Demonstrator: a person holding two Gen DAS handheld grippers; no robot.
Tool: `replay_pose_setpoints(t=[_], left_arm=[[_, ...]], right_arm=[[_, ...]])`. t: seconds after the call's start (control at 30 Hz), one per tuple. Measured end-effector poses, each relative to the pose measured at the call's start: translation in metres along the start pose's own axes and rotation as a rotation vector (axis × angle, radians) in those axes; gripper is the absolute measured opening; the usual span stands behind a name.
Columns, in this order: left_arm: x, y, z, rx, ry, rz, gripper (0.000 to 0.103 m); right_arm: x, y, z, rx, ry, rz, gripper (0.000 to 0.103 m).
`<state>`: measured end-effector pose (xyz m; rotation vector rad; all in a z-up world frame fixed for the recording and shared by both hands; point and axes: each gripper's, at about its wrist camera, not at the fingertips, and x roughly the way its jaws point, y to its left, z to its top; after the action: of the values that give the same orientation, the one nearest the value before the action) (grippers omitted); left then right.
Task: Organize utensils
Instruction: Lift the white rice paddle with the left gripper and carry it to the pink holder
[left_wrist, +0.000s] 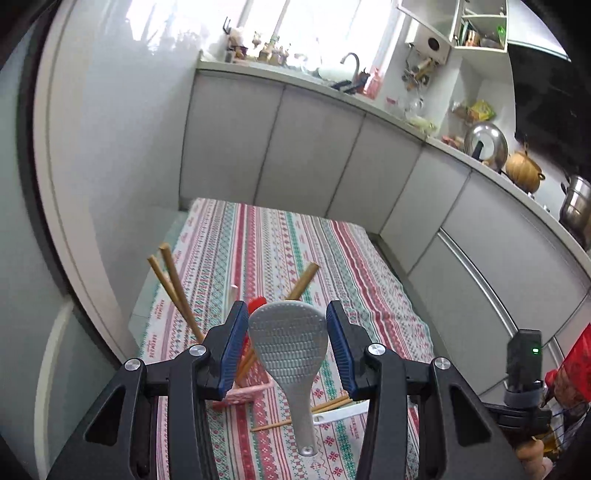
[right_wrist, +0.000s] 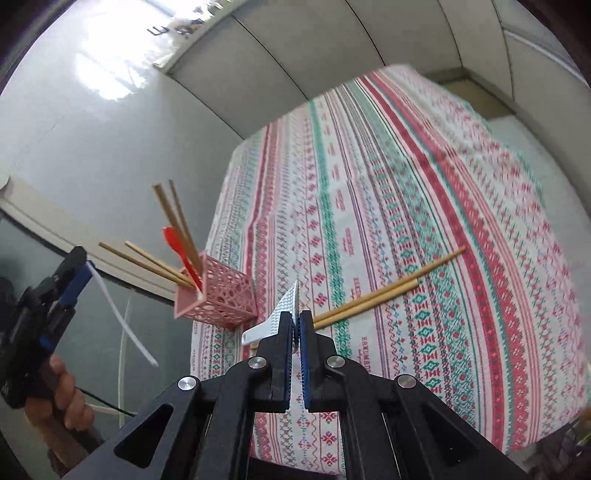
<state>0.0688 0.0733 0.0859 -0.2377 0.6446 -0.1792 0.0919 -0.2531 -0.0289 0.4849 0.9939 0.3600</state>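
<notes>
The rice paddle (right_wrist: 286, 314) is light, stiff plastic with a dimpled, rather slick face, so I judge a pinch on the flat blade is best, as it could pivot if held by the narrow handle. The right gripper (right_wrist: 295, 325) is clenched on that blade, edge-on between its pads, lifted above the counter (right_wrist: 443, 184). The pink holder (right_wrist: 221, 299), already stocked with chopsticks and a red spoon, stands just beside it, left. Two loose chopsticks (right_wrist: 388, 291) lie on the cloth beyond. The left gripper (left_wrist: 288, 332) hangs parted, holding nothing.
</notes>
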Motion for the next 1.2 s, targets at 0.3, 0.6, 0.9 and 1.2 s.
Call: replay_pose_setpoints(t=[0.3,0.6,0.9,1.2], left_arm=[[-0.004,0.031,0.005,-0.079,-0.064,0.039,0.046],[0.012,0.055,0.006,-0.085,-0.121,0.073,0.046],[0.050,0.039,-0.008,0.109,-0.233,0.169,0.046],[0.080,0.037,-0.022,0.125,-0.263,0.197,0.046]], right_arm=[[-0.027,0.027,0.009,-0.081,-0.080,-0.010,0.004],[-0.024,0.043,0.018,-0.098,-0.096,0.005,0.004],[-0.010,0.044,0.022,-0.079,-0.079,-0.002,0.004],[-0.005,0.036,0.023,-0.065,-0.071,-0.027,0.004]])
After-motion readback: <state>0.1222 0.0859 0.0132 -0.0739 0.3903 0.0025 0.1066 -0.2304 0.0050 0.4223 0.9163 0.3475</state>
